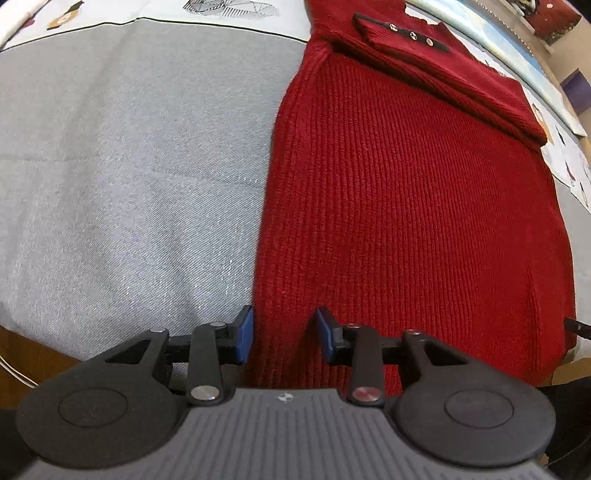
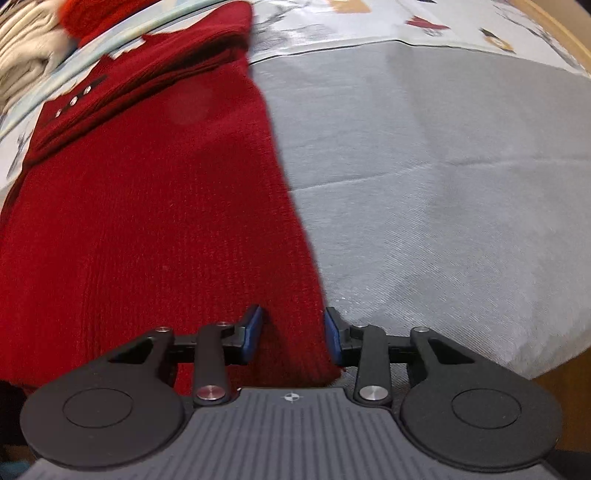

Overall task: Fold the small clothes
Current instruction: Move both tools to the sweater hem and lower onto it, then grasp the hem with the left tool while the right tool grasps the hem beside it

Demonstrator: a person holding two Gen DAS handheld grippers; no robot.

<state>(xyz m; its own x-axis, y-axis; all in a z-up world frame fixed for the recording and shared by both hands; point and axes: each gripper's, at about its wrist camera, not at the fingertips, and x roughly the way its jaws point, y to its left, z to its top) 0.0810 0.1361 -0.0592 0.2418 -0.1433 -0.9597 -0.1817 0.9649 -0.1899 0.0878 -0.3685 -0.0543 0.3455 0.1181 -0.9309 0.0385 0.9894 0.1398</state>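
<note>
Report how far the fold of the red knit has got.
Done: both sleeves, one showing its buttoned cuff, lie folded across the upper red sweater, leaving a long strip on the grey cloth. In hand: the left gripper and right gripper straddle the two near hem corners, jaws apart, not yet pinching. Left: grip the hem and fold it toward the collar.

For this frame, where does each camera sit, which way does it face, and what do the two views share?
Left wrist: on the left tool, facing steeply down at the red sweater's near hem and the grey cloth; its blue pads straddle the hem corner.
Right wrist: on the right tool, facing down at the hem's opposite corner; own pads visible, image blurred.
Shared: the sweater, its buttoned cuff, the grey cloth.
</note>
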